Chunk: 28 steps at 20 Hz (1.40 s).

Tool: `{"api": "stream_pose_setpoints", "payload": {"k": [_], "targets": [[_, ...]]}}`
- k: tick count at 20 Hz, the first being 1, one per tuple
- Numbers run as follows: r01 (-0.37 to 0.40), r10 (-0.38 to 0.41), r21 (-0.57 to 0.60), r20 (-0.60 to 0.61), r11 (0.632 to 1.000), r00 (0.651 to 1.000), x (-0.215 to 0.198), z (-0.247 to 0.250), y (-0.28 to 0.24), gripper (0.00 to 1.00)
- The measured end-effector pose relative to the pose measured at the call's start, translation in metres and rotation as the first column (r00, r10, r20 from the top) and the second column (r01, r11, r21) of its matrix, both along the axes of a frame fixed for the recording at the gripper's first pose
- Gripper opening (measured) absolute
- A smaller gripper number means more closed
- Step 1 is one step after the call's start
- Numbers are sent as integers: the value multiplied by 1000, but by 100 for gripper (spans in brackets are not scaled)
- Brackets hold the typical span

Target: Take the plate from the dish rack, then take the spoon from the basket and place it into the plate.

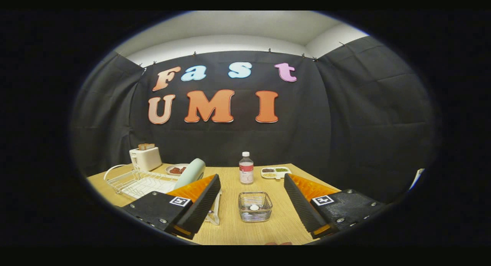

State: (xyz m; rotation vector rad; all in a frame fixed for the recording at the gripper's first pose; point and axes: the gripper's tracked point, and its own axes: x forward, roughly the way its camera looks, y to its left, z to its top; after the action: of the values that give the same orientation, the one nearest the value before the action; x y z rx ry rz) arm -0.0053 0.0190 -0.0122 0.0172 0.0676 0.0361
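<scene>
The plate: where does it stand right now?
In the gripper view, the plate stands upright in the dish rack, just beyond the open gripper's left finger.

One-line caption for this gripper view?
Open gripper above table, basket between its fingers, plate upright in dish rack.

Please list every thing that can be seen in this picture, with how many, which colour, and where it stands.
table: one, light wood, under everything.
dish rack: one, white wire, on the table's left side, beyond the left finger.
plate: one, pale green, standing on edge in the dish rack.
toaster: one, cream, behind the dish rack, with brown slices in it.
small plate: one, pale with red-brown food, beside the toaster.
bottle: one, clear with white cap, beyond the basket.
divided tray: one, white, holding dark, green and pale bits, right of the bottle.
basket: one, clear wire, between the fingers, something white inside; spoon not clearly told.
tool: one, black and orange, fingers wide open, holding nothing.
</scene>
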Motion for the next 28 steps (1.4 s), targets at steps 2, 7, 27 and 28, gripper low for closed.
{"api": "stream_pose_setpoints", "payload": {"k": [2,7,27,28], "targets": [[-1,1,-17,-3,1000,1000,1,0,3,99],[-70,70,1,-46,998,996,0,-2,35,99],[23,-13,17,-434,1000,901,70,-81,148,35],[30,-28,-3,-438,1000,899,68,-81,150,32]]}}
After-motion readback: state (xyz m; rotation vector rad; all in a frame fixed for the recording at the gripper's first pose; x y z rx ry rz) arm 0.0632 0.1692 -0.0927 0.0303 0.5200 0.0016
